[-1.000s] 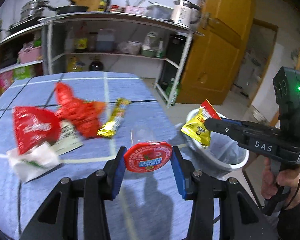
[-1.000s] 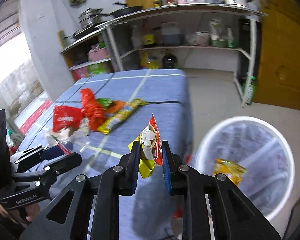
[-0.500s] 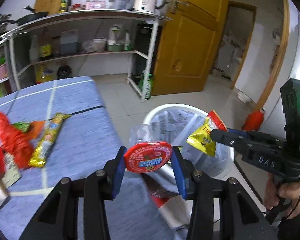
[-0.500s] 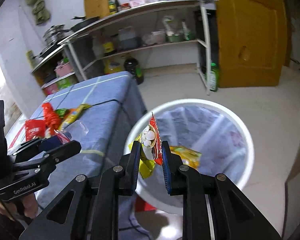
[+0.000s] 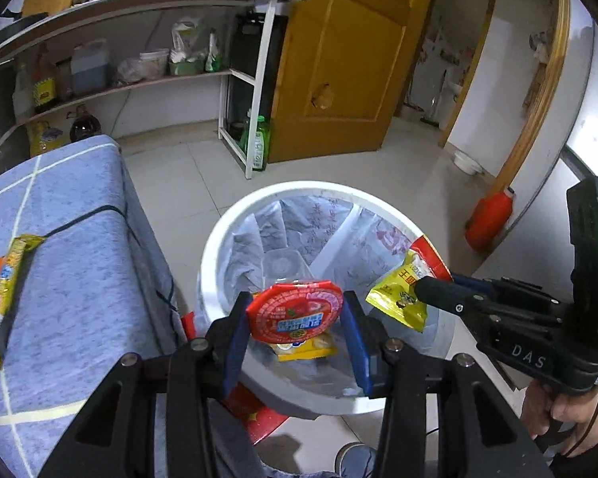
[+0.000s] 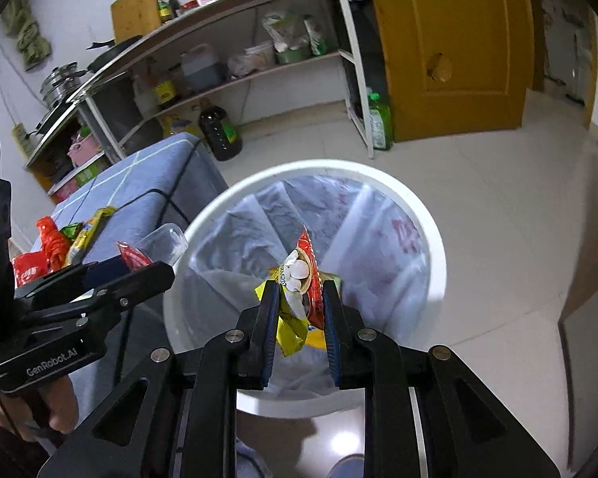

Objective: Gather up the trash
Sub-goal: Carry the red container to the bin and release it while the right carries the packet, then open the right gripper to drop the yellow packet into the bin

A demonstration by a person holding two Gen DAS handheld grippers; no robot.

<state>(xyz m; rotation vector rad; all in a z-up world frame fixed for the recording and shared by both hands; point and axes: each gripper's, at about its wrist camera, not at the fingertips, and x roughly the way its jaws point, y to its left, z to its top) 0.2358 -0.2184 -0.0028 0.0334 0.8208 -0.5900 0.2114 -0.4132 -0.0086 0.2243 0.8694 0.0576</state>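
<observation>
My left gripper [image 5: 295, 314] is shut on a clear plastic cup with a red foil lid [image 5: 295, 312], held over the near rim of the white trash bin [image 5: 219, 239]. My right gripper [image 6: 301, 302] is shut on a yellow and red snack wrapper [image 6: 299, 279], held above the bin's opening [image 6: 434, 239]. The right gripper and its wrapper [image 5: 406, 290] show at the right of the left wrist view. The left gripper [image 6: 139, 271] with the cup [image 6: 163, 241] shows at the left of the right wrist view. A yellow wrapper [image 5: 303, 348] lies inside the lined bin.
A table with a blue cloth [image 5: 71, 263] stands left of the bin, with a yellow wrapper [image 5: 4, 294] and red wrappers [image 6: 48, 243] on it. Metal shelves [image 6: 259, 71] and a wooden door [image 5: 339, 59] stand behind. A red container [image 5: 490, 219] sits on the floor at right.
Both grippers have moved right, from over the table to over the trash bin, each still holding its item. The table trash has slid to the left edge of view.
</observation>
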